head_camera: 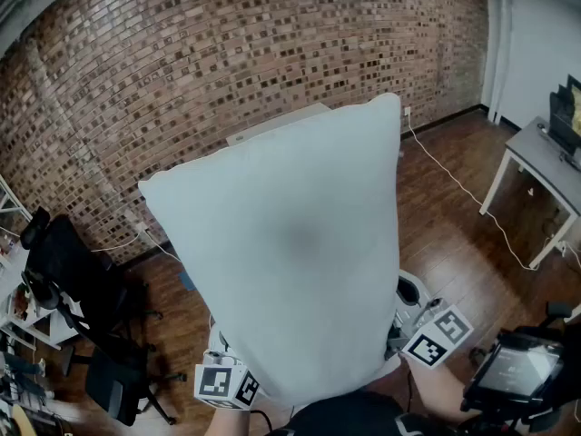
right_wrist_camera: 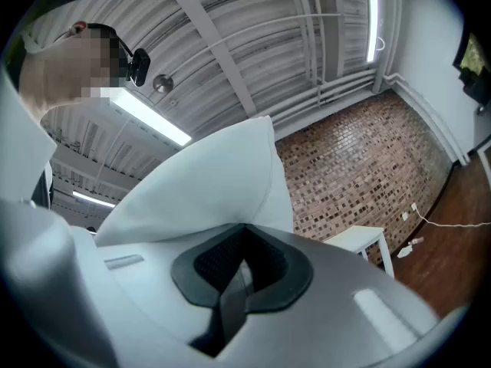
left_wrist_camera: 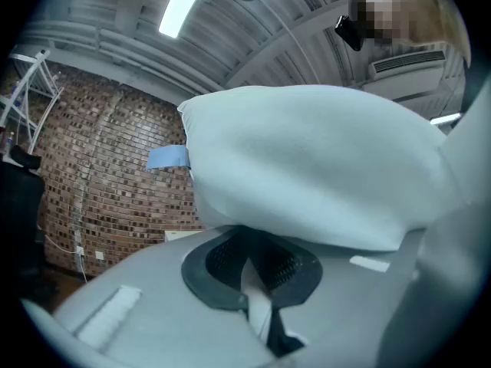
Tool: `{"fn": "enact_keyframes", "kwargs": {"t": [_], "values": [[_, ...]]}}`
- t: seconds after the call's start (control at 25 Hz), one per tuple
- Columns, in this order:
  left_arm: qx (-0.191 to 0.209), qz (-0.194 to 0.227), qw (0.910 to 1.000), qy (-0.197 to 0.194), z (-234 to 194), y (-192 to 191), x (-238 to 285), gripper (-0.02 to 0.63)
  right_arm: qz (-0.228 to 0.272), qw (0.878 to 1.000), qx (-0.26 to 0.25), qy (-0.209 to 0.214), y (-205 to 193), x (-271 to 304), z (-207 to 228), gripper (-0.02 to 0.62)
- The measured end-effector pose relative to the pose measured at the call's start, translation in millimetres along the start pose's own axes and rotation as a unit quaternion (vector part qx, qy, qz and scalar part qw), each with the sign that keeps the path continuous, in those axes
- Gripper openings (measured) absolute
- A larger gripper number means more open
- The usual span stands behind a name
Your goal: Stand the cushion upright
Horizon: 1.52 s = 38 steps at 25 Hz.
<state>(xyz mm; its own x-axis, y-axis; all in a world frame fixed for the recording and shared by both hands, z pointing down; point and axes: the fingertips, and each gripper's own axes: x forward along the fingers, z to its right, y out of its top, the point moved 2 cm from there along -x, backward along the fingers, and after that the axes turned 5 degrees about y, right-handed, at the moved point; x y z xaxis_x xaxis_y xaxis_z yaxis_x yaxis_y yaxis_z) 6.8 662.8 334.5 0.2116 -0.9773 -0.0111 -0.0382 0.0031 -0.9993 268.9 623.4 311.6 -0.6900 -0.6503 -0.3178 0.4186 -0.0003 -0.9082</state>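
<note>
Brick wall (head_camera: 182, 71), red-brown and mottled, fills the background of the head view, above a dark wooden floor (head_camera: 454, 243). Held up in the air in front of it is the white cushion (head_camera: 290, 243), the biggest thing in view. It stands on end and leans a little, with one corner highest at the upper right and its narrow lower edge down between the two grippers. It touches neither floor nor furniture.

A black office chair (head_camera: 73, 280) stands at the left near the wall. A grey worktop (head_camera: 545, 157) on white legs sits at the right edge, well apart from the cushion. A white cable (head_camera: 463, 189) trails across the floor towards it.

In the left gripper view, the left gripper (left_wrist_camera: 257, 282) has its jaws closed on a fold of the cushion's fabric, which shows pale between the dark pads while the cushion bulges above. In the right gripper view, the right gripper (right_wrist_camera: 234, 282) is likewise clamped on the cushion's edge, its jaws pressed together around the cloth. A ribbed ceiling (right_wrist_camera: 253, 44) with strip lights shows overhead.
</note>
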Motion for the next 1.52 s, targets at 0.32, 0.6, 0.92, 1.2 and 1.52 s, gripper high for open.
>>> {"fn": "enact_keyframes", "kwargs": {"t": [0.32,0.6,0.92,1.2,1.52], "values": [[-0.007,0.000,0.9997,0.023,32,-3,52,-0.015,-0.012,1.000,0.005,0.024,23,6,62,0.005],[0.005,-0.013,0.9994,0.031,22,4,90,-0.015,-0.014,0.999,0.018,0.026,20,37,95,0.004],[-0.011,0.006,0.9993,0.036,-27,-9,145,-0.015,-0.035,0.999,0.007,0.031,0,103,126,0.004],[-0.027,0.022,0.9985,0.042,-95,-5,200,-0.015,-0.044,0.998,-0.015,0.040,-12,192,142,0.005],[-0.045,0.035,0.9976,0.039,-154,-8,253,-0.015,-0.061,0.997,-0.032,0.034,-28,269,160,0.004]]}}
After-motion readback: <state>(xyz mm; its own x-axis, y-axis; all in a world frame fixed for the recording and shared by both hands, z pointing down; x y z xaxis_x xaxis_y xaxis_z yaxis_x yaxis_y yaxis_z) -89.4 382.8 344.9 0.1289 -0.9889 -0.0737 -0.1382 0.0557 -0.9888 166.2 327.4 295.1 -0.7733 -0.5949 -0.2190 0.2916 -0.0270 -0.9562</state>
